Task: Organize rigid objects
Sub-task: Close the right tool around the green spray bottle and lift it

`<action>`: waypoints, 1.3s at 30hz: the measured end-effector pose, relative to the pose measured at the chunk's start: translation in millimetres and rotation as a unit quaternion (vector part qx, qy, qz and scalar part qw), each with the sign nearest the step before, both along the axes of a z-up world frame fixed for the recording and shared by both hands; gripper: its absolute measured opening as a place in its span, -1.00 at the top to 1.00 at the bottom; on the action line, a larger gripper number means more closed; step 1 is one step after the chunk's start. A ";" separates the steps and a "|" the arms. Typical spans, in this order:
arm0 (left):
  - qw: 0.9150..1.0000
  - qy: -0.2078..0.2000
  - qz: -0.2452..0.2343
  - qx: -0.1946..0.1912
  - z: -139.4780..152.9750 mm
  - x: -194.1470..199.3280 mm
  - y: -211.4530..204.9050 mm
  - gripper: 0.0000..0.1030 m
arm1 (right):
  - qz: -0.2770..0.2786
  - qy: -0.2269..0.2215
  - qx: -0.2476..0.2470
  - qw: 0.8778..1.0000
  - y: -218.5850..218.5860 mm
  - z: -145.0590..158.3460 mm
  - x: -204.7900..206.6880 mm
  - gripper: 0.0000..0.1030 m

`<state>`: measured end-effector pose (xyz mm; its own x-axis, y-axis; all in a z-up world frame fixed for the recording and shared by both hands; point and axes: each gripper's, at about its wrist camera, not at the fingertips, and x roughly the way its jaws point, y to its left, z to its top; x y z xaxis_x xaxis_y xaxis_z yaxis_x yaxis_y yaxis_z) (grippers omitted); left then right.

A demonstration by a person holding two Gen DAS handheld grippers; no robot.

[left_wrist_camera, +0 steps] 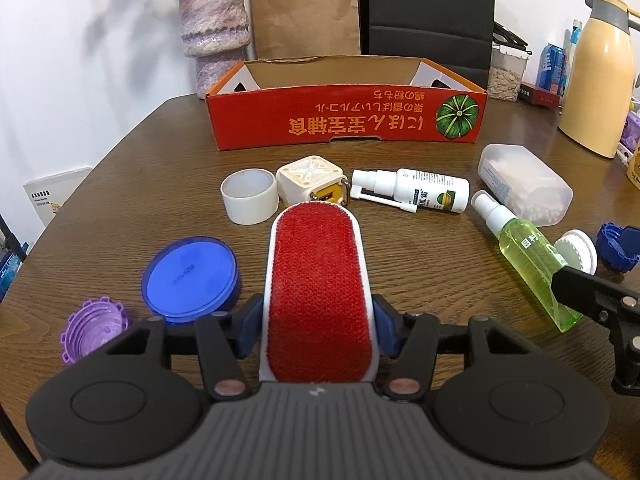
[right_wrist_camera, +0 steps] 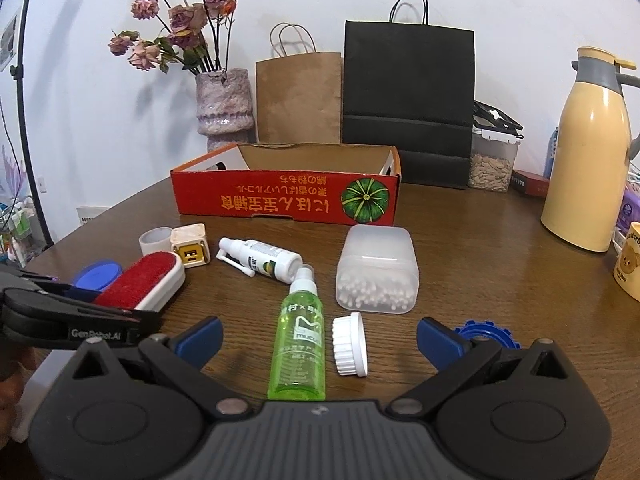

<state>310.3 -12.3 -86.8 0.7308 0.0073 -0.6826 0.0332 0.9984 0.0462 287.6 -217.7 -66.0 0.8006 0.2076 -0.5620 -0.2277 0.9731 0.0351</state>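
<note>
My left gripper (left_wrist_camera: 318, 320) is shut on a red-faced lint brush (left_wrist_camera: 318, 280) in a white frame, its blue pads pressing both long sides low over the table. My right gripper (right_wrist_camera: 320, 336) stands open, with a green spray bottle (right_wrist_camera: 300, 344) lying between its jaws untouched and a white ridged lid (right_wrist_camera: 350, 344) beside it. On the table lie a blue lid (left_wrist_camera: 190, 276), a purple cap (left_wrist_camera: 94, 330), a white ring cap (left_wrist_camera: 250, 196), a cream cube plug (left_wrist_camera: 314, 180), a white spray bottle (left_wrist_camera: 416, 190), a cotton swab box (right_wrist_camera: 378, 268) and a blue toothed cap (right_wrist_camera: 486, 332).
An open red cardboard box (right_wrist_camera: 280, 200) stands behind the objects. Behind it are a vase with dried roses (right_wrist_camera: 224, 100), a brown paper bag (right_wrist_camera: 298, 96) and a black paper bag (right_wrist_camera: 408, 100). At the right stand a seed jar (right_wrist_camera: 492, 160), a yellow thermos (right_wrist_camera: 588, 152) and a mug (right_wrist_camera: 630, 264).
</note>
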 end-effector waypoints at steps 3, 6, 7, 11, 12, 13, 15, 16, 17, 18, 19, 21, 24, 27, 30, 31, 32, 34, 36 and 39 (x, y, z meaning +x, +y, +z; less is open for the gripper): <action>1.000 -0.004 0.001 -0.001 1.0 -1.7 0.7 -0.12 | 0.004 -0.003 0.000 1.000 1.5 1.6 -1.0 -1.00; 1.000 -0.008 0.002 -0.002 2.0 -3.5 1.1 -0.12 | 0.008 -0.007 0.001 1.000 3.5 3.1 -2.3 -1.00; 1.000 -0.009 0.002 -0.002 2.5 -4.0 0.9 -0.12 | 0.009 -0.007 0.001 1.000 3.7 3.3 -2.7 -1.00; 1.000 -0.013 0.003 -0.004 4.0 -5.7 1.7 -0.12 | 0.015 -0.010 0.003 1.000 6.8 4.6 -3.9 -1.00; 1.000 -0.014 0.003 -0.005 4.2 -6.4 2.3 -0.12 | 0.017 -0.009 0.005 1.000 7.7 5.1 -4.3 -0.99; 1.000 -0.014 0.004 -0.007 4.7 -6.8 2.9 -0.12 | 0.020 -0.011 0.006 1.000 8.7 5.4 -4.9 -0.97; 1.000 -0.015 0.005 -0.008 5.1 -7.5 4.0 -0.12 | 0.028 -0.011 0.011 0.999 11.0 6.3 -5.3 -0.85; 1.000 -0.015 0.006 -0.009 5.2 -7.6 4.6 -0.12 | 0.032 -0.010 0.012 0.999 12.0 6.4 -5.2 -0.76; 1.000 -0.016 0.007 -0.010 5.3 -8.1 4.9 -0.12 | 0.037 -0.008 0.012 0.999 13.9 5.8 -4.8 -0.74; 1.000 -0.017 0.007 -0.011 5.7 -8.6 5.2 -0.12 | 0.041 -0.006 0.011 0.999 15.8 5.0 -4.3 -0.70; 1.000 -0.018 0.007 -0.012 5.9 -8.8 5.5 -0.12 | 0.044 -0.004 0.009 0.999 18.1 3.9 -3.6 -0.65; 1.000 -0.021 0.006 -0.012 6.6 -10.0 5.7 -0.12 | 0.046 0.001 0.004 0.999 20.6 1.1 -1.3 -0.54; 1.000 -0.026 0.006 -0.013 7.4 -11.0 5.3 -0.12 | 0.043 0.010 0.002 0.999 21.6 -2.8 3.5 -0.20; 0.999 -0.028 0.007 -0.014 7.6 -11.1 5.9 -0.12 | 0.045 0.019 0.001 0.999 22.7 -5.3 6.0 -0.08; 0.999 -0.029 0.009 -0.014 7.2 -10.8 6.0 -0.12 | 0.043 0.018 -0.012 0.999 25.9 -6.8 7.2 -0.07; 0.999 -0.030 0.009 -0.014 7.2 -10.8 5.9 -0.12 | 0.040 0.019 -0.017 0.999 26.6 -7.4 8.5 -0.07; 0.999 -0.030 0.009 -0.014 7.2 -11.0 6.0 -0.12 | 0.037 0.021 -0.021 0.999 26.6 -8.3 10.1 -0.06; 0.999 -0.031 0.010 -0.014 7.7 -11.8 6.0 -0.12 | 0.029 0.028 -0.028 0.999 26.3 -11.0 13.6 0.05; 0.999 -0.032 0.010 -0.014 8.2 -12.3 5.5 -0.12 | 0.025 0.033 -0.031 0.999 25.0 -13.4 15.6 0.31; 0.999 -0.031 0.010 -0.015 8.4 -12.3 5.7 -0.12 | 0.025 0.040 -0.021 0.999 21.6 -14.9 17.1 0.38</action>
